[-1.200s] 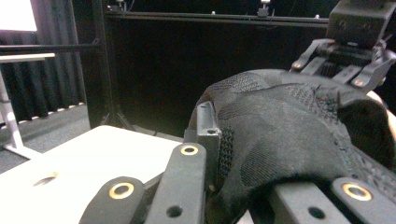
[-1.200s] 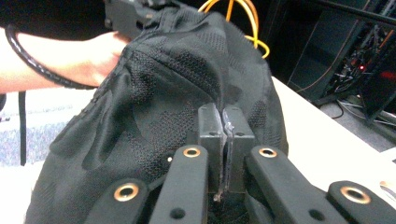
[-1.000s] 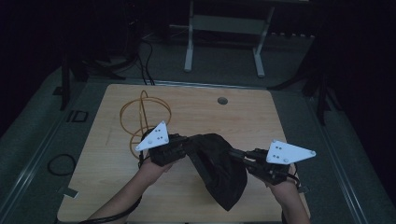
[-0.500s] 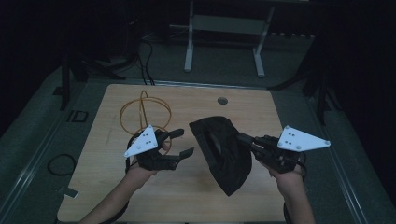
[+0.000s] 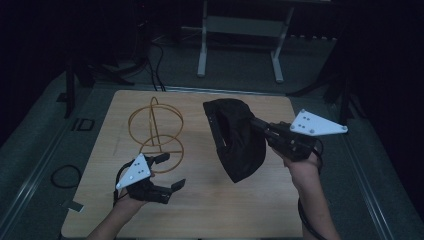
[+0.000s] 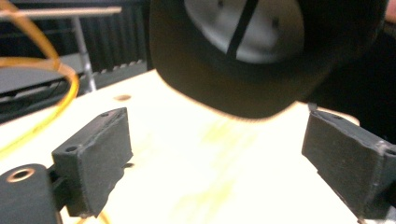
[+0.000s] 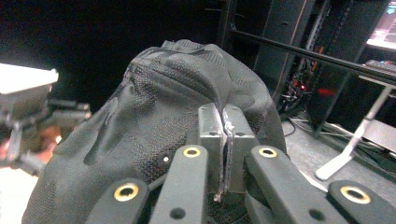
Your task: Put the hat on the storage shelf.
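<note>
Right gripper (image 5: 256, 123) jaws pinch fold of black mesh cap (image 5: 235, 140), holding it lifted above wooden table (image 5: 250, 200), right of centre. Left gripper (image 5: 167, 172) jaws have just been opening, now spread wide, nothing between, low near wire cap stand (image 5: 156, 131). Cap judged light, soft, floppy crown; stiffer brim. Best hold: brim edge or seam fold, not loose mesh.

A black mesh fabric cap (image 5: 235, 142) hangs open and slack, its hollow side facing left. It sits lifted just right of the yellow wire stand (image 5: 156, 131).
</note>
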The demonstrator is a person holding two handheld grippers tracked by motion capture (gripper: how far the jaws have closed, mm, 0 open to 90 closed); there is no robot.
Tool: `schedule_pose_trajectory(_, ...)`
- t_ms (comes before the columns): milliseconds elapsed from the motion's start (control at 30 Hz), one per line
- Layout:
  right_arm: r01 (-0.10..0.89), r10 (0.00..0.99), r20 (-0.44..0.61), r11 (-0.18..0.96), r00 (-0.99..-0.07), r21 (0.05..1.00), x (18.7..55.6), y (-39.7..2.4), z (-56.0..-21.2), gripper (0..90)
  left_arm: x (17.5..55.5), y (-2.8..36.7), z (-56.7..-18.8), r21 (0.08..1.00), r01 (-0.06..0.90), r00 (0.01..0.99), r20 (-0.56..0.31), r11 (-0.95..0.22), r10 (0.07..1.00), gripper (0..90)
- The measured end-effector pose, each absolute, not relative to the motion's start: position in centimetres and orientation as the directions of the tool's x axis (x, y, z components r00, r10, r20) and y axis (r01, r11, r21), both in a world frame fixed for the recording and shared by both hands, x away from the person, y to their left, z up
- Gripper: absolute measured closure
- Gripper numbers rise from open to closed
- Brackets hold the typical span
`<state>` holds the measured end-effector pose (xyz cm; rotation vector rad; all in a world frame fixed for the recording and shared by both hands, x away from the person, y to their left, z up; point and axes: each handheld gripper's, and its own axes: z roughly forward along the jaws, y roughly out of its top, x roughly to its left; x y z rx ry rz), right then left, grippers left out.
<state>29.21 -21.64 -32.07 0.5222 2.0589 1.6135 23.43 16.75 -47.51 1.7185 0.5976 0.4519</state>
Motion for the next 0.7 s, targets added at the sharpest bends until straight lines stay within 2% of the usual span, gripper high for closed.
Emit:
schedule_pose_trajectory(67, 0.007, 0.560, -0.133, 0.242, -0.818, 0.970, 29.9, -20.9, -31.5, 88.4, 22.9, 17.3, -48.2, 0.971, 0.159, 0.777, -0.010, -0.181, 0.630, 3.4)
schedule_pose_trajectory(133, 0.003, 0.561, -0.138, 0.244, -0.816, 0.970, 30.4, -20.3, -31.1, 88.4, 22.4, 17.9, -48.9, 0.966, 0.169, 0.759, -0.001, -0.196, 0.651, 3.3)
schedule_pose_trajectory(367, -0.001, 0.552, -0.164, 0.283, -0.818, 0.959, 32.2, -17.1, -29.6, 88.4, 20.8, 19.7, -51.7, 0.962, 0.225, 0.713, -0.054, -0.156, 0.699, 3.5)
schedule_pose_trajectory(700, 0.017, 0.524, -0.154, 0.307, -0.838, 0.952, 34.5, -11.1, -29.4, 88.4, 19.7, 21.4, -54.0, 0.959, 0.240, 0.649, -0.044, -0.150, 0.759, 4.0)
